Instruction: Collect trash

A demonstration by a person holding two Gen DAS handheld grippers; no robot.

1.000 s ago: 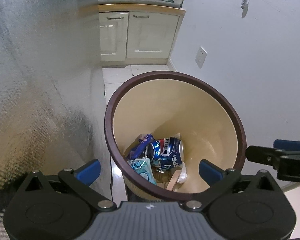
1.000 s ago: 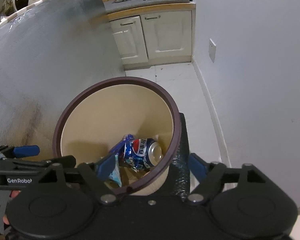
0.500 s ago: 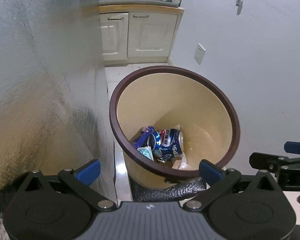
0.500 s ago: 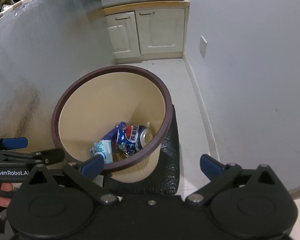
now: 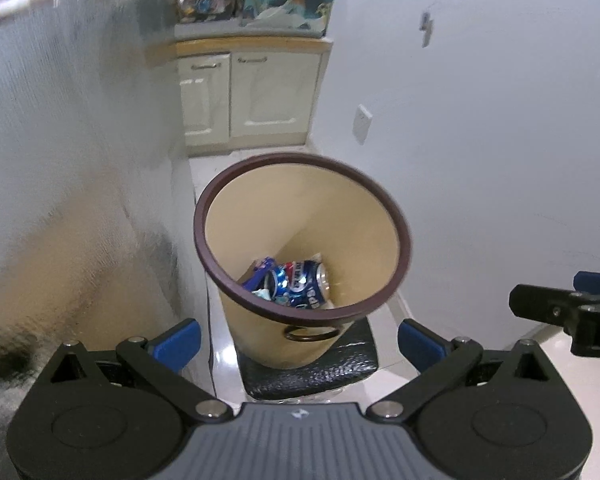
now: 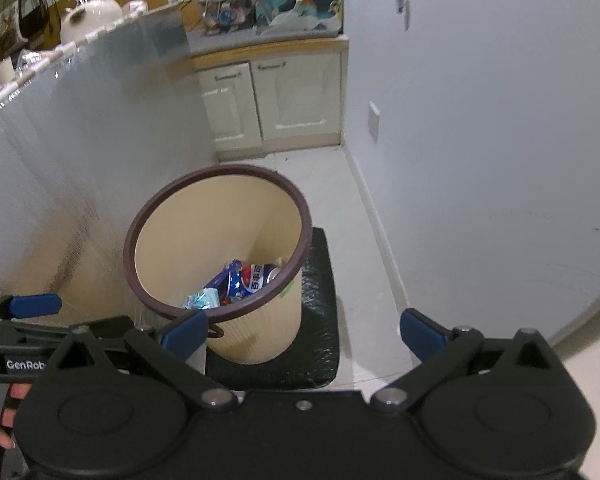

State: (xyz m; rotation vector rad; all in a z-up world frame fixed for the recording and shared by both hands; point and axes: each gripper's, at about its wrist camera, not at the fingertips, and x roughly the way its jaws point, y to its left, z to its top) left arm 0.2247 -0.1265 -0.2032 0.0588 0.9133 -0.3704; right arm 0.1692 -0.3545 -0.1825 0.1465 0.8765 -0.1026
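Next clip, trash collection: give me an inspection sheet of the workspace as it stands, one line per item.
Surface: white tiled floor; black mat under the bin.
Job's things: beige bin with brown rim, upright; blue crushed can and wrappers inside.
Clutter: nothing seen on the floor.
Grippers: left tongs open, holding nothing; right tongs open, holding nothing.
Cables: a cord hanging on the wall.
Surroundings: silver panel at left, cream cabinets beyond, crowded countertop, wall socket.
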